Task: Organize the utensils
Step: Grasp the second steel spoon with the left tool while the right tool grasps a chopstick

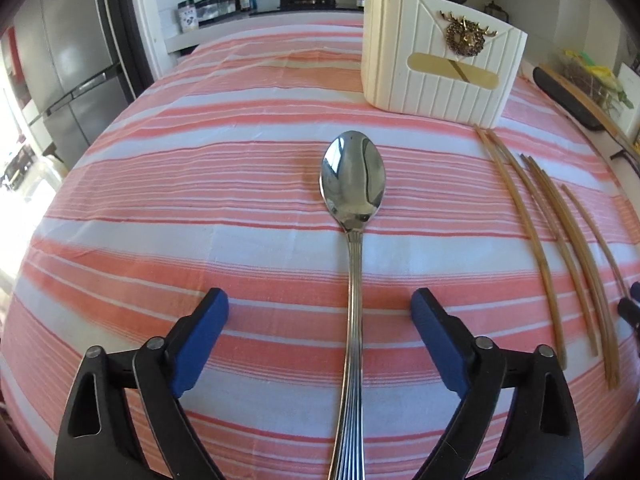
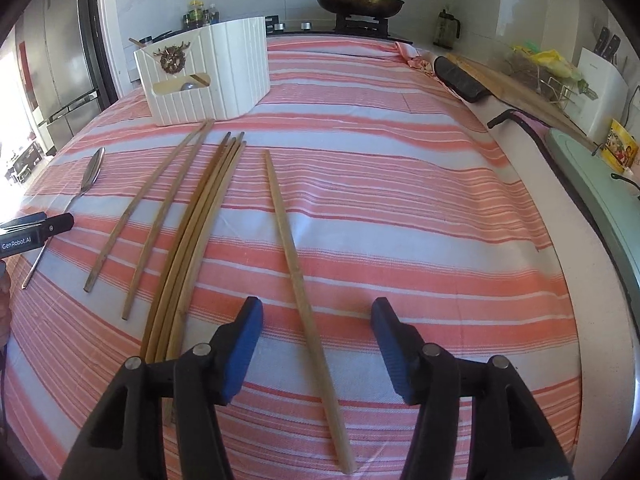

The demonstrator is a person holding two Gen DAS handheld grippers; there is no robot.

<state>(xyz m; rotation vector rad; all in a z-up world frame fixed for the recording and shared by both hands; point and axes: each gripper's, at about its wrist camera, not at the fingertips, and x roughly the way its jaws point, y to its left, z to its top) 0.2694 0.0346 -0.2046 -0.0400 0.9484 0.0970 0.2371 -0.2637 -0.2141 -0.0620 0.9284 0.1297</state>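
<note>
A metal spoon [image 1: 353,208] lies on the striped cloth, its handle running between the open jaws of my left gripper [image 1: 320,310]. It also shows in the right wrist view [image 2: 90,174]. A white ribbed holder [image 1: 436,60] stands behind it, also in the right wrist view [image 2: 208,74]. Several bamboo chopsticks [image 2: 192,224] lie side by side. One single chopstick [image 2: 298,252] lies apart, between the open jaws of my right gripper [image 2: 316,318]. Both grippers are empty.
The table [image 1: 180,168] is covered with a pink and white striped cloth. A stove with a lidded pan [image 2: 358,0] stands behind. A fridge [image 1: 68,60] is at the left. A counter with a cutting board [image 2: 516,88] and clutter runs along the right.
</note>
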